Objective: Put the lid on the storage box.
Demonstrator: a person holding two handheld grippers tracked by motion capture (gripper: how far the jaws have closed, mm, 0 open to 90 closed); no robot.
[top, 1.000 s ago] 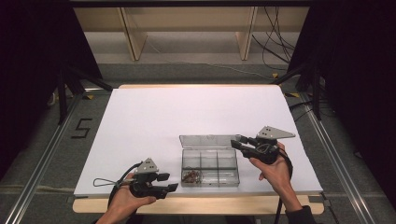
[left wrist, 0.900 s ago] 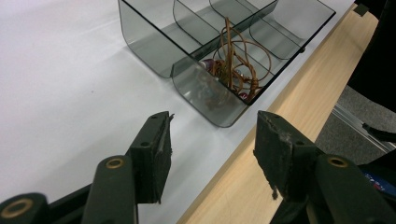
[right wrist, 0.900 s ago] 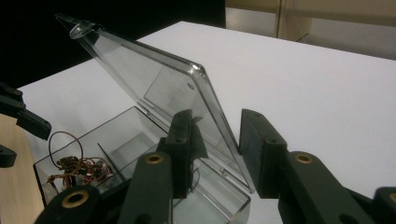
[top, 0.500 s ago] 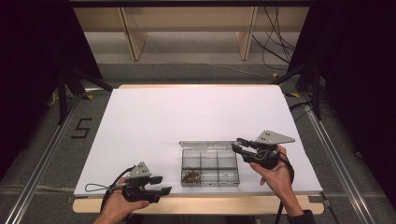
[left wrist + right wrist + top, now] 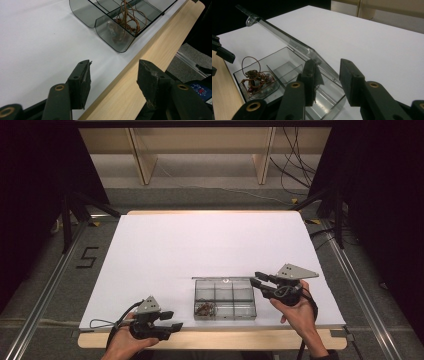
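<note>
A clear plastic compartment box [image 5: 225, 298] sits near the table's front edge, its lid [image 5: 225, 278] raised on edge along the back. A tangle of brown cord [image 5: 206, 308] lies in the front left compartment. My right gripper [image 5: 256, 281] is at the box's right rear corner. In the right gripper view its jaws [image 5: 327, 70] stand open with the lid's end [image 5: 287, 40] between them; they have just been closing a little. My left gripper [image 5: 176, 319] hovers over the front edge left of the box, open and holding nothing [image 5: 113, 66]. The box [image 5: 110, 27] and cord [image 5: 128, 20] lie ahead of it.
A white sheet [image 5: 200, 245] covers the table, and a bare wooden strip [image 5: 225, 340] runs along its front. Metal rails [image 5: 45, 290] flank both sides. Wooden shelving legs [image 5: 142, 162] and cables stand on the floor beyond the far edge.
The lid has swung from leaning back to standing nearly on edge. My right gripper shifted slightly toward the box's corner. My left gripper drifted a little left and toward the front edge.
</note>
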